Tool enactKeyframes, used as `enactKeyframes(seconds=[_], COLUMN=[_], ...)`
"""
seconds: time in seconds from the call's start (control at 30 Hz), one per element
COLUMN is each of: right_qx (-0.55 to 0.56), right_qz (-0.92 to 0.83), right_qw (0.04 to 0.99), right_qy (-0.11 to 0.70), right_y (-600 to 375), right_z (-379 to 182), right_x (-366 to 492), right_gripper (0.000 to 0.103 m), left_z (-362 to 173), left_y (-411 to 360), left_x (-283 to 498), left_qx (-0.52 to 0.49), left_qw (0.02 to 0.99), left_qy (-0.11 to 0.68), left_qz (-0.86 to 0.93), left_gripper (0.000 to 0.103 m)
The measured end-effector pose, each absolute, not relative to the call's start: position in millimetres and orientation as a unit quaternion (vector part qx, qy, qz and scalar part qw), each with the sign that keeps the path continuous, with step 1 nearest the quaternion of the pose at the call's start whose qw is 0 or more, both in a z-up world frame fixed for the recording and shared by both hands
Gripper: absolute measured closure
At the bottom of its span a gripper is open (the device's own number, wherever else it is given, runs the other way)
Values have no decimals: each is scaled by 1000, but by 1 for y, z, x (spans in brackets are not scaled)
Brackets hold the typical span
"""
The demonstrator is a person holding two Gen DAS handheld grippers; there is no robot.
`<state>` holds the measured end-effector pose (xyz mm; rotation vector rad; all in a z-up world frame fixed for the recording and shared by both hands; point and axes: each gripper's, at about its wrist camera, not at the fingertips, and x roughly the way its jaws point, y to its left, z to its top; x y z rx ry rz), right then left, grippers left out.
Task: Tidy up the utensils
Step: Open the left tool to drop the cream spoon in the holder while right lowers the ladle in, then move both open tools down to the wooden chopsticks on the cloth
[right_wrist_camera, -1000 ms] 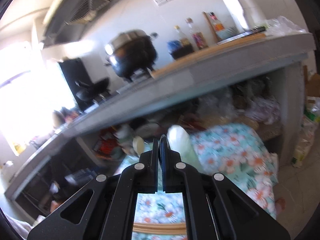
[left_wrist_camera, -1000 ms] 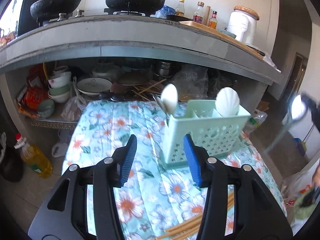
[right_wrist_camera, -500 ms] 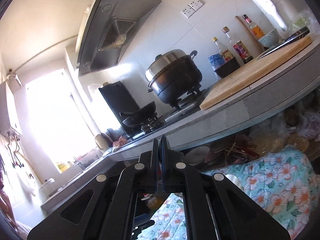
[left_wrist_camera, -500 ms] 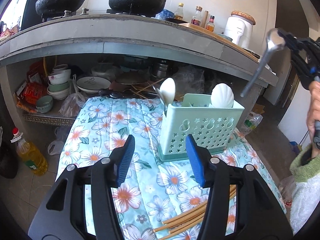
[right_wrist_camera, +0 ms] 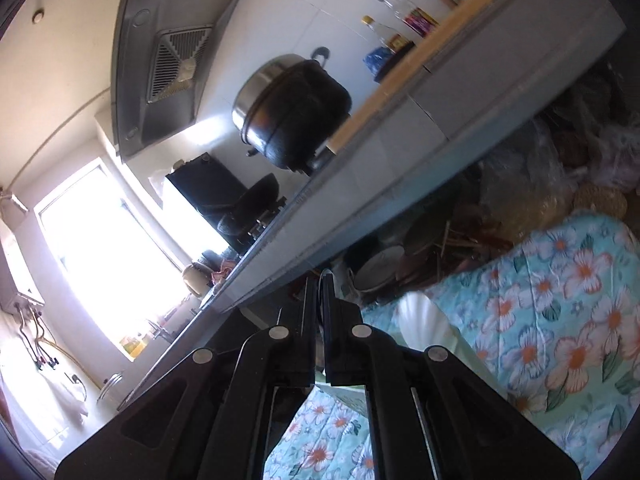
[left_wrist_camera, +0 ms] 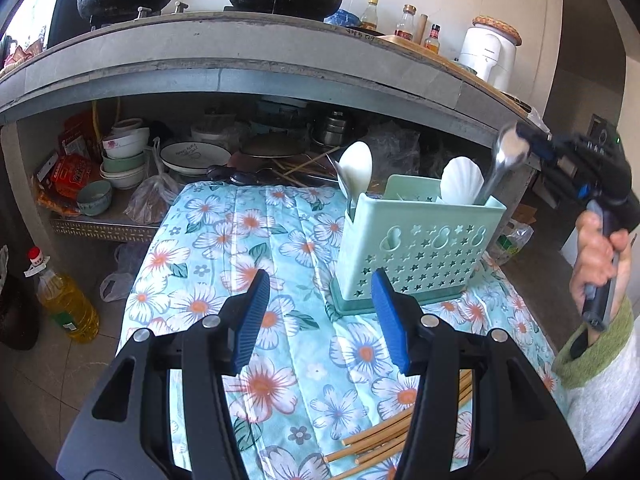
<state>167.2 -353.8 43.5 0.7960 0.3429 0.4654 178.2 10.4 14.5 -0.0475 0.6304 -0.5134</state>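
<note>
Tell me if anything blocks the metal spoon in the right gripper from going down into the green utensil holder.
Nothing visible blocks it. The right gripper holds the metal spoon, whose lower end already dips inside the right end of the green utensil holder. The white shell-shaped scoop stands just beside it, close but apparently not in the way.

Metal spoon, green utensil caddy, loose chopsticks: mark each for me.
metal spoon [left_wrist_camera: 498, 162], left wrist view, on its handle.
green utensil caddy [left_wrist_camera: 416, 254], left wrist view, on its perforated front wall.
chopsticks [left_wrist_camera: 374, 442], left wrist view, mid-bundle.
</note>
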Motion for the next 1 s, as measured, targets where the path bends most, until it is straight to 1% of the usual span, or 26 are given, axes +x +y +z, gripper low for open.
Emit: enactKeyframes(seconds=[0.03, 0.07, 0.2, 0.23, 0.27, 0.3, 0.5, 0.6, 0.63, 0.7, 0.77, 0.8, 0.87, 1.0], right_qx=[379, 373, 378, 378, 378, 378, 375, 366, 360, 350, 340, 333, 323, 301], right_qz=[215, 205, 185, 177, 170, 166, 145, 127, 116, 92, 68, 47, 19, -35], right_qw=[883, 886, 886, 888, 890, 891, 899, 905, 908, 910, 909, 907, 903, 890], right_qy=[174, 184, 195, 193, 190, 187, 172, 176, 183, 204, 231, 252, 284, 340], right_y=[-352, -350, -354, -355, -357, -359, -367, -365, -362, -357, -351, -346, -337, -320], right_z=[38, 33, 21, 20, 21, 22, 29, 27, 24, 14, 2, -7, -21, -51], right_x=[168, 166, 158, 154, 150, 147, 115, 91, 82, 66, 53, 46, 36, 20], right_gripper=[100, 96, 95, 93, 86, 82, 75, 66, 64, 54, 49, 45, 39, 36], left_z=[14, 14, 14, 14, 15, 15, 17, 17, 16, 13, 9, 6, 1, -15], left_y=[10, 9, 7, 7, 6, 6, 2, 0, -2, -5, -10, -12, -18, -32], left_x=[179, 179, 177, 176, 175, 173, 164, 160, 157, 154, 150, 148, 142, 130], left_qx=[-23, -24, -24, -24, -23, -23, -22, -19, -16, -10, -3, -2, 6, 42], left_qw=[918, 917, 916, 916, 916, 916, 915, 913, 912, 911, 907, 905, 899, 892], left_qy=[308, 308, 310, 310, 310, 310, 311, 311, 312, 316, 324, 327, 334, 345], left_qz=[-250, -251, -253, -253, -253, -253, -258, -262, -264, -265, -270, -274, -283, -288], left_gripper=[53, 53, 51, 50, 50, 50, 49, 47, 46, 46, 44, 44, 40, 37])
